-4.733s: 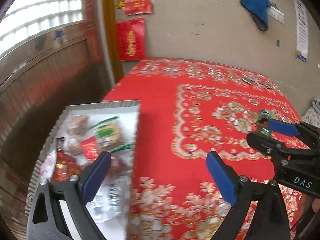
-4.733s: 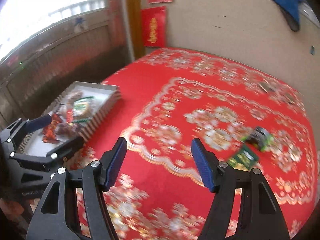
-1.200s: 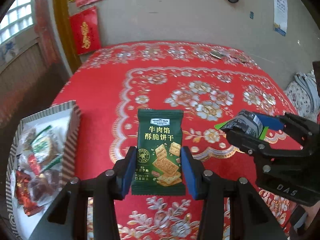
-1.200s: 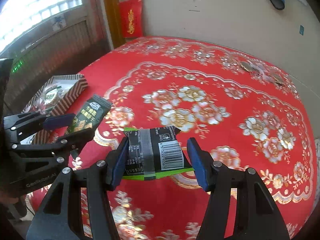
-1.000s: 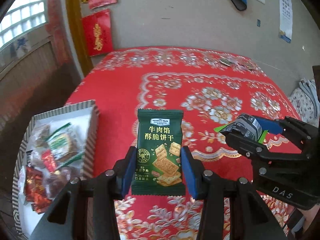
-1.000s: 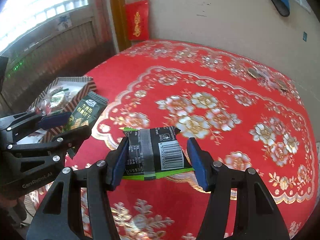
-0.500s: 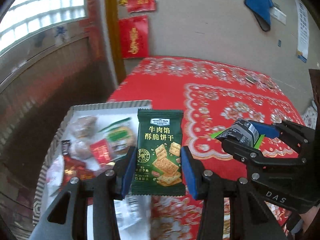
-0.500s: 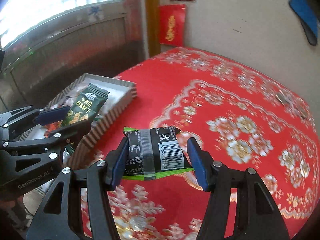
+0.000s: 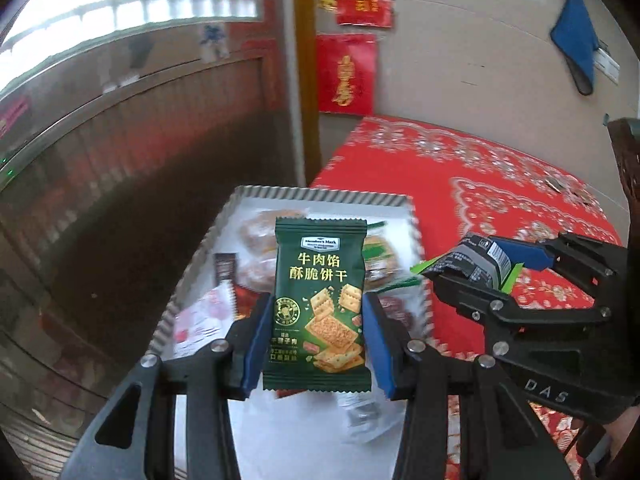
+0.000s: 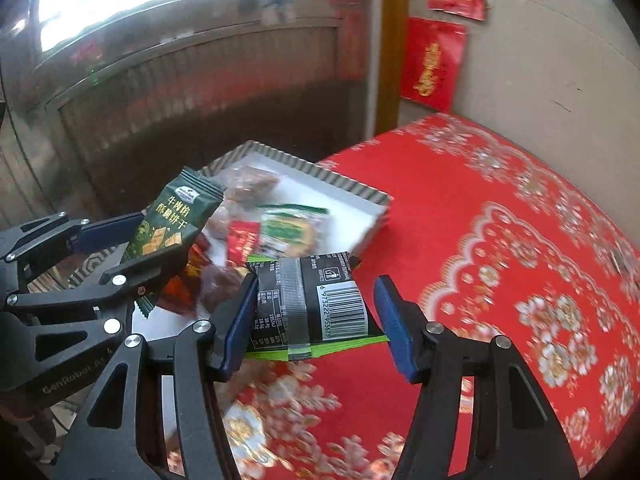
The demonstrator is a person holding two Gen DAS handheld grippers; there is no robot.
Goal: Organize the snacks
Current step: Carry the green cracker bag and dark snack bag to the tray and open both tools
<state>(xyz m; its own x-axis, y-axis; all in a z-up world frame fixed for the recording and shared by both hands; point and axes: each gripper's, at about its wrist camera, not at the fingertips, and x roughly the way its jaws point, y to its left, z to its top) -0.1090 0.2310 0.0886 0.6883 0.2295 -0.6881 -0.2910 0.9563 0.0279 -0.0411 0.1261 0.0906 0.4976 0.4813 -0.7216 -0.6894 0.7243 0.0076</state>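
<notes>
The left gripper (image 9: 316,322) has its fingers clamped on an upright green cracker packet (image 9: 320,304), held above the striped tray (image 9: 320,195) of snacks. The right gripper (image 10: 316,320) has its fingers clamped on a black snack packet (image 10: 316,300), barcode up, just beside the tray's edge, above the red table (image 10: 500,240).

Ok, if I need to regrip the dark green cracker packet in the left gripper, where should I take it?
Across the flat lower half of the dark green cracker packet, from below, pads on its two long side edges, as the left gripper does now. It stands upright and thin, so its crimped top stays free to drop into the striped tray.
</notes>
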